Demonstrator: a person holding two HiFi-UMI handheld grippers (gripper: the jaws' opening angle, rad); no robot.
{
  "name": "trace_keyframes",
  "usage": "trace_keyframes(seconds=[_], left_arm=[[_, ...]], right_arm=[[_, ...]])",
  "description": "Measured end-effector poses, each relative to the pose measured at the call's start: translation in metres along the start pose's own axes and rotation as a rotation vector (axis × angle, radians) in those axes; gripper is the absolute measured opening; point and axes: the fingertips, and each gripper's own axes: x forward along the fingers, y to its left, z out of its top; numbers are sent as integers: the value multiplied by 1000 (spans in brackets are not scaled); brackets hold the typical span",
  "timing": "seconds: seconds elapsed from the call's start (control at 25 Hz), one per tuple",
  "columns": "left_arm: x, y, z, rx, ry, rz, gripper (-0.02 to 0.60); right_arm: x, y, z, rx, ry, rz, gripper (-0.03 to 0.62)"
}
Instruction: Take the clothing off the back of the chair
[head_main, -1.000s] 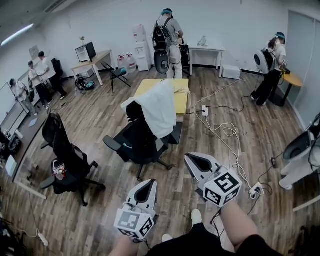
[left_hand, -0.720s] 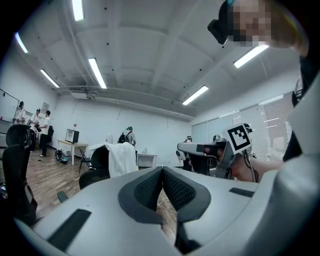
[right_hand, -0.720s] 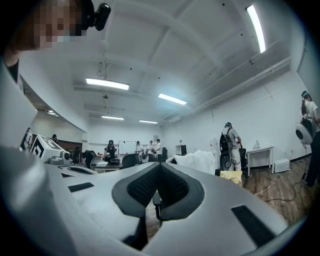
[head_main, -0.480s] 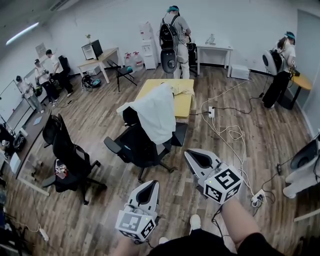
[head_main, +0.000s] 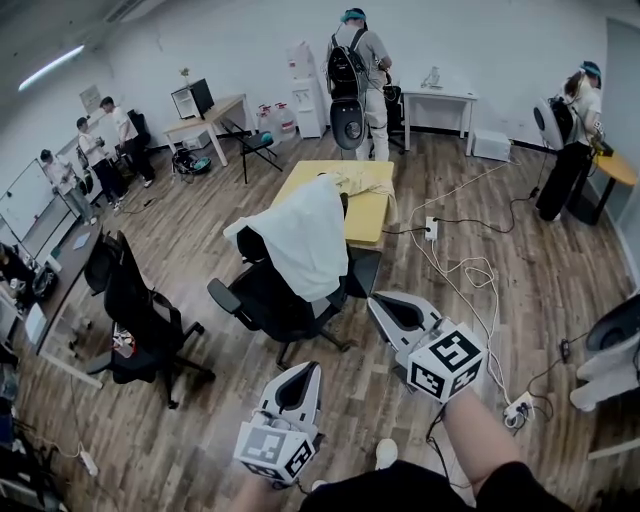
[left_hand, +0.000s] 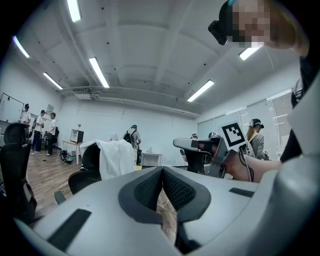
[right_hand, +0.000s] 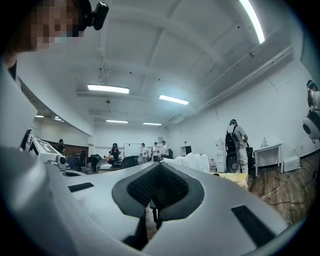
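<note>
A white garment (head_main: 302, 238) hangs over the back of a black office chair (head_main: 262, 302) in the middle of the room. It also shows in the left gripper view as the white garment (left_hand: 115, 158) and in the right gripper view as a low white garment (right_hand: 194, 162). My left gripper (head_main: 309, 368) is shut and empty, short of the chair's base. My right gripper (head_main: 376, 301) is also shut and empty, just right of the chair's seat. Both point level toward the chair. Neither touches the cloth.
A yellow table (head_main: 366, 208) stands right behind the chair. A second black chair (head_main: 138, 322) is at the left. Cables (head_main: 462, 270) and a power strip (head_main: 433, 228) lie on the wood floor at the right. Several people stand along the walls.
Both grippers have come forward with me toward the chair, which now looks a little nearer. Their jaws stay shut and the garment hangs as before.
</note>
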Motion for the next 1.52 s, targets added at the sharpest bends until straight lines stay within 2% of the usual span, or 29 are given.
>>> trace_keyframes(seconds=[0.76,1.08,1.52], left_arm=[[47,4,12,-15,-34,128,17],[52,7,2,-15,1,156,15],[73,20,1,-28,-2,124,15]], right_arm=[[39,-49,11,12,12,118,14],[51,-60,-1,65,21,137,14],[75,-68,-2,49,45,140,15]])
